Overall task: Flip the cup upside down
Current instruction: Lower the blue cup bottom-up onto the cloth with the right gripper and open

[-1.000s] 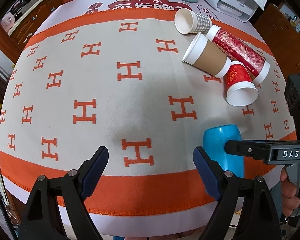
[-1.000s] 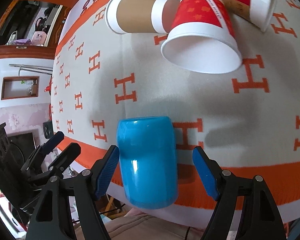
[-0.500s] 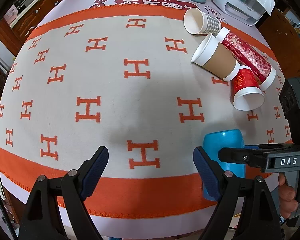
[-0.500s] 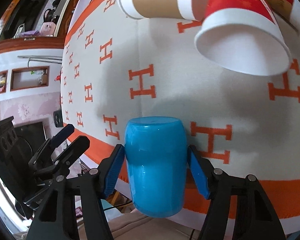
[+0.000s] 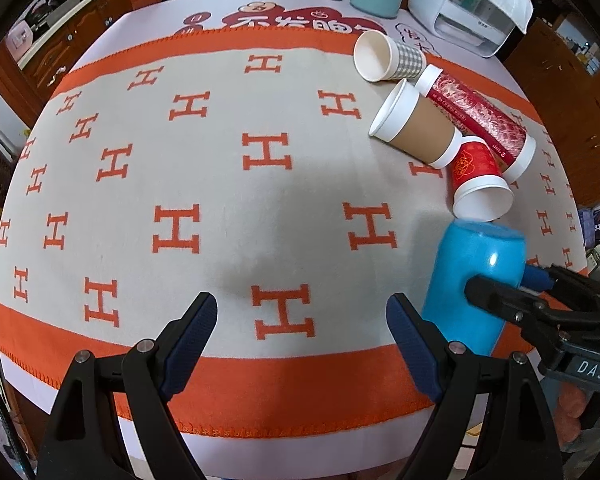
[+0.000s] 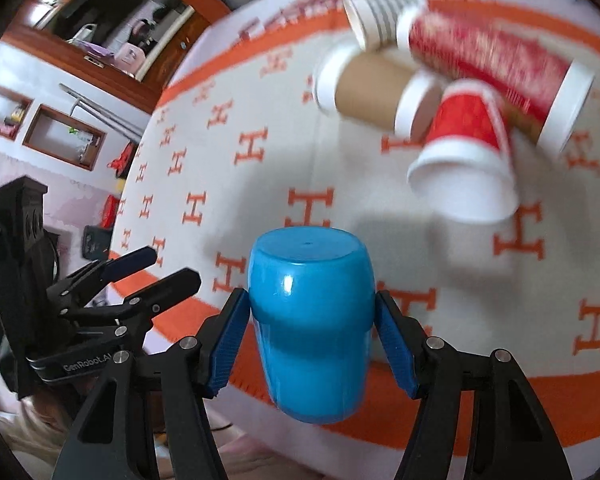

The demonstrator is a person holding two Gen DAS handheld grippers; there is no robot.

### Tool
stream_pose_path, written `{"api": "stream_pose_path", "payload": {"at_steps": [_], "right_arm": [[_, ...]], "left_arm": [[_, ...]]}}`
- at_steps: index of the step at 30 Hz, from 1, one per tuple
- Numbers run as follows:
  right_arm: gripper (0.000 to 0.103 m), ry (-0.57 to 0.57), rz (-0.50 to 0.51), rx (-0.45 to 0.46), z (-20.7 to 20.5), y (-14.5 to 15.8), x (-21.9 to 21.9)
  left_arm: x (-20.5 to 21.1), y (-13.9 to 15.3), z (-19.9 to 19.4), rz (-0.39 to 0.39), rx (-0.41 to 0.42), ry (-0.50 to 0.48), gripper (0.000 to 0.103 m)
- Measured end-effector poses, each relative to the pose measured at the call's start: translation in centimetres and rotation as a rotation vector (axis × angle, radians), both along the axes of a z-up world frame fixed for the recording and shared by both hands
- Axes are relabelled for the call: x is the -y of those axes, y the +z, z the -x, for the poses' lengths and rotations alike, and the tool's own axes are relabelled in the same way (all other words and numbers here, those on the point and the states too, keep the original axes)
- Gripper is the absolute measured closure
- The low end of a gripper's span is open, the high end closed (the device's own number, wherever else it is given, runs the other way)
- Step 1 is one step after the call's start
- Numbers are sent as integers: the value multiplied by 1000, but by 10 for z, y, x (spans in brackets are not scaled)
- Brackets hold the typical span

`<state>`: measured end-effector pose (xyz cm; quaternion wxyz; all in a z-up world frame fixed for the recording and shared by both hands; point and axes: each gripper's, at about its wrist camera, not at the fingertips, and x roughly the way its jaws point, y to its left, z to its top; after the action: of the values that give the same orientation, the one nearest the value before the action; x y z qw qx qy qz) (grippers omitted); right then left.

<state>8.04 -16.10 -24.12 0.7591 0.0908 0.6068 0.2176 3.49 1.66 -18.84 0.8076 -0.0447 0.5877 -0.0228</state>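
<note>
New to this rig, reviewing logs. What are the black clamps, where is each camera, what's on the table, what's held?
No robot arm: a person carries two handheld two-finger grippers, each with a fisheye camera looking along its fingers. The left wrist view shows the left gripper open and empty over the orange H-patterned cloth. The right wrist view shows the right gripper clamped on the blue cup, closed end pointing away from the camera. Four paper cups lie on their sides: checked cup, brown cup, tall red cup and short red cup. That view is motion-blurred.
</note>
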Motion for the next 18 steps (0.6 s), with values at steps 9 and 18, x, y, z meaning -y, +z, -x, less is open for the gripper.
{"api": "stream_pose_path", "payload": {"at_steps": [9, 18], "right_arm": [[39, -63, 47, 433, 36, 30, 1], [39, -126, 92, 570, 65, -1, -4]], "left_arm": [[-7, 5, 13, -17, 77, 24, 18], [-8, -1, 22, -11, 92, 10, 18]]}}
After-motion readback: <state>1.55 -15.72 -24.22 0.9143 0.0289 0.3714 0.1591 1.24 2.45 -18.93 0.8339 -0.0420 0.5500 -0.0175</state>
